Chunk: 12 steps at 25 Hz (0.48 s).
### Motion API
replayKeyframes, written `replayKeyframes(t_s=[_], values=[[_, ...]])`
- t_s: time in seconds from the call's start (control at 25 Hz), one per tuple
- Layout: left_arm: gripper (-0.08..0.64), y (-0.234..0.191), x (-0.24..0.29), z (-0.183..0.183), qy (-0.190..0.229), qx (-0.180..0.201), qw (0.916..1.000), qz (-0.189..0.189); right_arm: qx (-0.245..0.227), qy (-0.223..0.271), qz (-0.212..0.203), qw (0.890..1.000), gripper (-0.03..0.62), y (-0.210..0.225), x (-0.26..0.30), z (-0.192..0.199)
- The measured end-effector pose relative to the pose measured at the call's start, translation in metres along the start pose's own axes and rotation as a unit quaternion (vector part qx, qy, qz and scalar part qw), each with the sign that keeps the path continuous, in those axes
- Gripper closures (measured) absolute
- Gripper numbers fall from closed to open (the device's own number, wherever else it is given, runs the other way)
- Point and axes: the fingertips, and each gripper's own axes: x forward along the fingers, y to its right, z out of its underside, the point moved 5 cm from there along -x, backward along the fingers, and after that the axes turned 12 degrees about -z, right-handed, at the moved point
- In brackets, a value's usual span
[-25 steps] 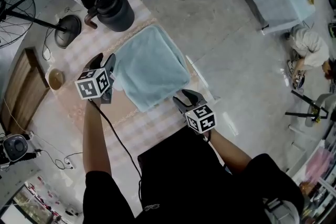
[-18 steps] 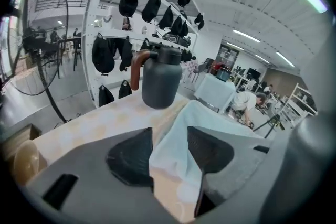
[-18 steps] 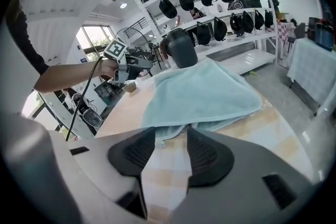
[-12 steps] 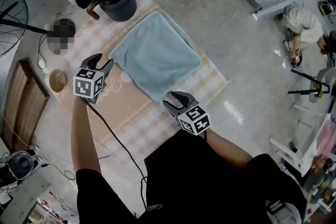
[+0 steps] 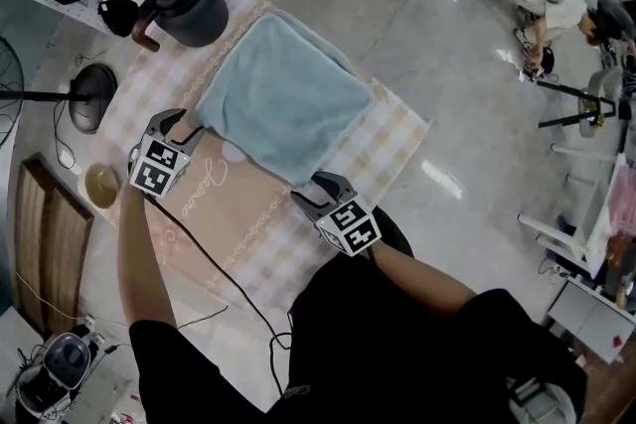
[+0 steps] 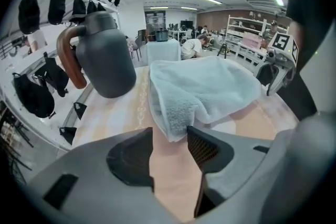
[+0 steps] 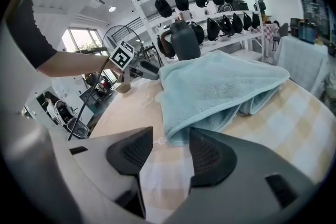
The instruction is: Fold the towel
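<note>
**Both grippers open at two corners of the folded towel**

The towel (image 5: 283, 99), one pale blue folded square, lies on the checked tablecloth (image 5: 248, 233) at the upper middle of the head view; its right edge runs close to the cloth's right border, while a broad bare stretch of cloth lies open at the lower left of the frame, between the two grippers and the person's body; one dark grey jug (image 5: 187, 5) with a brown handle stands at the upper left, near the towel's upper edge but apart from it.

The left gripper (image 5: 182, 126) sits at the towel's left corner; in its own view the left gripper (image 6: 169, 136) has its jaws wide, the layered corner reaching just between the tips with no pad pressing on it.

The right gripper (image 5: 313, 191) sits at the towel's lowest corner, near the cloth's front part; in its own view the right gripper (image 7: 171, 136) has jaws that have just been opening; they stand apart, the towel's folded corner lying at the gap, not clamped.

Counted: two grippers, one towel, one jug, one tablecloth; the tabletop itself is covered by the cloth.
</note>
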Motion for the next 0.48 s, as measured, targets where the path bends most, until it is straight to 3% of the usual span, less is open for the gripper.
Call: replayKeyframes(t_s=[0.24,0.36,0.4,0.48], values=[[0.357,0.010,0.020,0.012,-0.001,0.061,0.9979,0.023,0.017,-0.002,0.030,0.999,0.405,0.010,0.012,0.000],[0.401,0.014,0.019,0.014,-0.003,0.085,0.9962,0.019,0.010,0.005,0.033,0.999,0.572,0.007,0.007,-0.003],[0.466,0.014,0.018,0.013,0.001,0.088,0.9960,0.013,0.007,0.008,0.030,0.999,0.572,0.007,0.006,-0.004],[0.501,0.013,0.016,0.012,0.012,0.086,0.9962,0.003,0.004,0.012,0.024,1.000,0.574,0.008,0.002,-0.006]])
